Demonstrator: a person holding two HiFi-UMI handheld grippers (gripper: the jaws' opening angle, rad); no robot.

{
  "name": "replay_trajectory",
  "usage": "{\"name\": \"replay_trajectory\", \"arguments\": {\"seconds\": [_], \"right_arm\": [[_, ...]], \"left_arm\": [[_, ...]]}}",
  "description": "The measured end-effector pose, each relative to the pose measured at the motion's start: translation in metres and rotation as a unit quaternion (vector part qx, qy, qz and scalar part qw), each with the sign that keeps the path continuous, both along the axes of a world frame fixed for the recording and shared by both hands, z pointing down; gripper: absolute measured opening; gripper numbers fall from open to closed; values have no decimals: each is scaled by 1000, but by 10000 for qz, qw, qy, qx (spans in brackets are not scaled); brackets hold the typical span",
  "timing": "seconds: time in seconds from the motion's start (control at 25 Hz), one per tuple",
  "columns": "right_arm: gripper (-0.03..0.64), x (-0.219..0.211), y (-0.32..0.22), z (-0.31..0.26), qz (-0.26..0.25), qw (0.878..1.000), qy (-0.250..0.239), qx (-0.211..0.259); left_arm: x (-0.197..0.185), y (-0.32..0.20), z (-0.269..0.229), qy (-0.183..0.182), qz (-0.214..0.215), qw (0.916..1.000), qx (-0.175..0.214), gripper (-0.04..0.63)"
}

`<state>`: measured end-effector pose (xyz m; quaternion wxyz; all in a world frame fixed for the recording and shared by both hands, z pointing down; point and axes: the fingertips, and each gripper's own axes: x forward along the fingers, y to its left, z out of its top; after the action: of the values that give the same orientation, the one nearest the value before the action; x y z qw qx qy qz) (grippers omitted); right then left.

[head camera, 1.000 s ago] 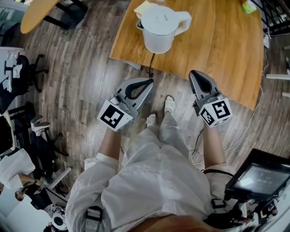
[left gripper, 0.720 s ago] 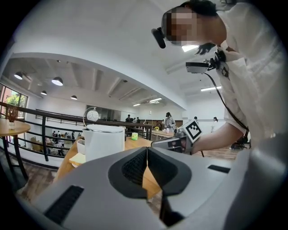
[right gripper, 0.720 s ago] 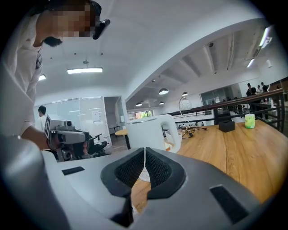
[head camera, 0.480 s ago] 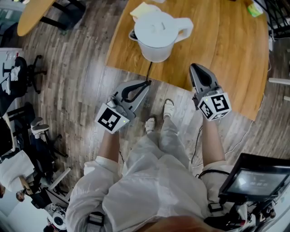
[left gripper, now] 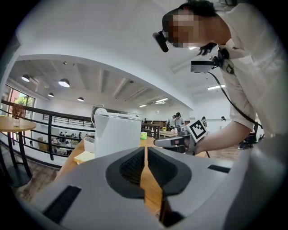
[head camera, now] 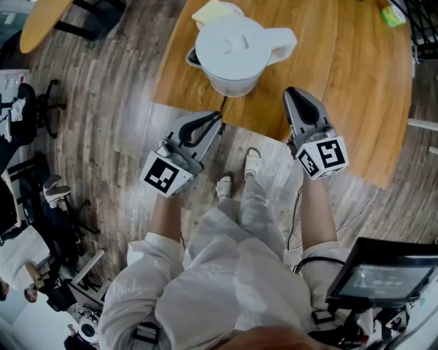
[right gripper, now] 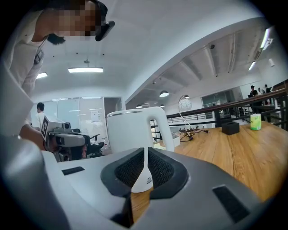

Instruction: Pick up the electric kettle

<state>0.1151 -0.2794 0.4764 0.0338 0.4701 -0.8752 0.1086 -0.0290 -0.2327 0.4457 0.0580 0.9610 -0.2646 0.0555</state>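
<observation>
The white electric kettle (head camera: 236,51) stands on the wooden table (head camera: 342,89) near its front edge, lid on, handle (head camera: 282,42) pointing right. My left gripper (head camera: 217,122) is shut and empty, its tips at the table edge just short of the kettle. My right gripper (head camera: 293,96) is also shut and empty, over the table to the right of the kettle and below its handle. The left gripper view shows the kettle (left gripper: 118,134) ahead-left of the closed jaws and the right gripper (left gripper: 177,142) beyond. In the right gripper view the kettle (right gripper: 135,132) stands straight ahead.
A black cord (head camera: 223,104) runs from the kettle over the table edge. A yellow pad (head camera: 212,11) and a small white container lie behind the kettle. A green cup (right gripper: 255,121) and a black box (right gripper: 230,128) sit farther along the table. Office chairs stand at left.
Both grippers have moved forward toward the table and kettle. The left tips now reach the table edge and the right tips are over the tabletop. Both stay shut.
</observation>
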Motion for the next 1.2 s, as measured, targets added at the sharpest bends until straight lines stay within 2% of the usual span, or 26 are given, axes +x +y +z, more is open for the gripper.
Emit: {"name": "replay_trajectory", "arguments": {"seconds": [0.44, 0.56, 0.64, 0.76, 1.0, 1.2], "right_arm": [[14, 9, -24, 4, 171, 9997, 36, 173], [15, 10, -27, 5, 162, 9995, 171, 211], [29, 9, -28, 5, 120, 9994, 222, 229], [89, 8, -30, 7, 83, 9996, 200, 184], [123, 9, -35, 14, 114, 9995, 230, 161], [157, 13, -41, 14, 238, 9994, 179, 175]], "left_arm": [[-1, -15, 10, -42, -122, 9999, 52, 8], [-2, -16, 12, -56, -111, 9999, 26, 15], [-2, -18, 12, -23, -105, 9999, 3, 48], [-1, -21, 11, 36, -117, 9999, -15, 137], [-2, -28, 16, 38, -160, 9999, 10, 189], [-2, -31, 16, 34, -170, 9998, 46, 291]]}}
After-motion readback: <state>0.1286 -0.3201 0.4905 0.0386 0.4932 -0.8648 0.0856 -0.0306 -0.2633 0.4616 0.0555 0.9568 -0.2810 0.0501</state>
